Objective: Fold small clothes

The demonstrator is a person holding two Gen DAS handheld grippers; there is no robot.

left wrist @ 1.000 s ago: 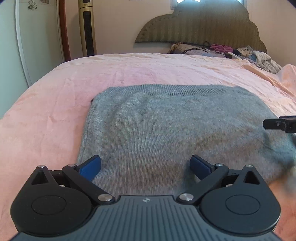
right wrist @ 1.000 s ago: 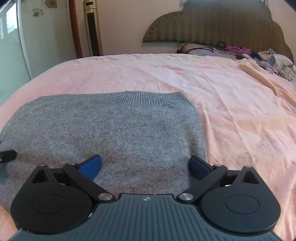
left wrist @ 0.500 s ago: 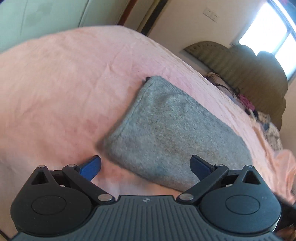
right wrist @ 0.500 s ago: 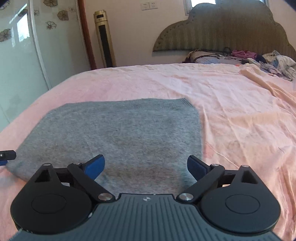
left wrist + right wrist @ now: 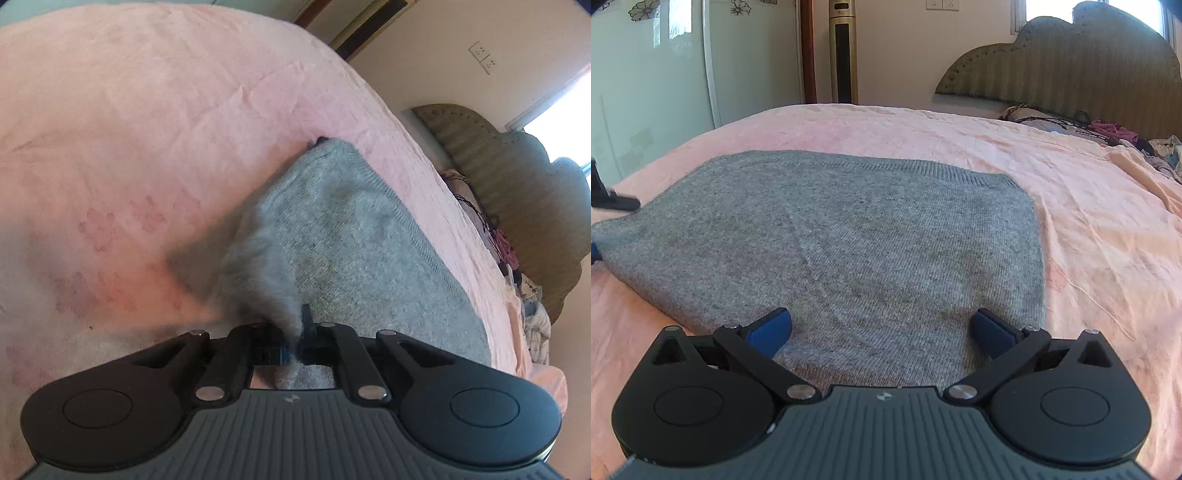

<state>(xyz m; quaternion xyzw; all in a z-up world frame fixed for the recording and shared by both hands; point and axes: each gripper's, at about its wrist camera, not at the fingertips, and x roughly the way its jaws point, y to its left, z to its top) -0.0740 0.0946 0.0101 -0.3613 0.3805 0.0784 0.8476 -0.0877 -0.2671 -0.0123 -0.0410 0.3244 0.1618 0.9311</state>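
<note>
L gripper (image 5: 293, 332) pinches grey knit (image 5: 849, 236) corner; R gripper (image 5: 881, 328) spread wide just above knit's near edge.

Left claw (image 5: 293, 332) clamped tight and tilted down; right claw (image 5: 881, 330) spread wide, angled down.

A bed (image 5: 1089, 206) covered with a wrinkled pink sheet (image 5: 155, 122) carried everything. A folded grey knitted garment (image 5: 871, 236) lay flat on the sheet toward its near side, its ribbed hem facing the far end. By the padded headboard (image 5: 1071, 62), a loose heap of mixed clothes (image 5: 1123, 136) rested on the sheet, well apart from the grey piece.
</note>
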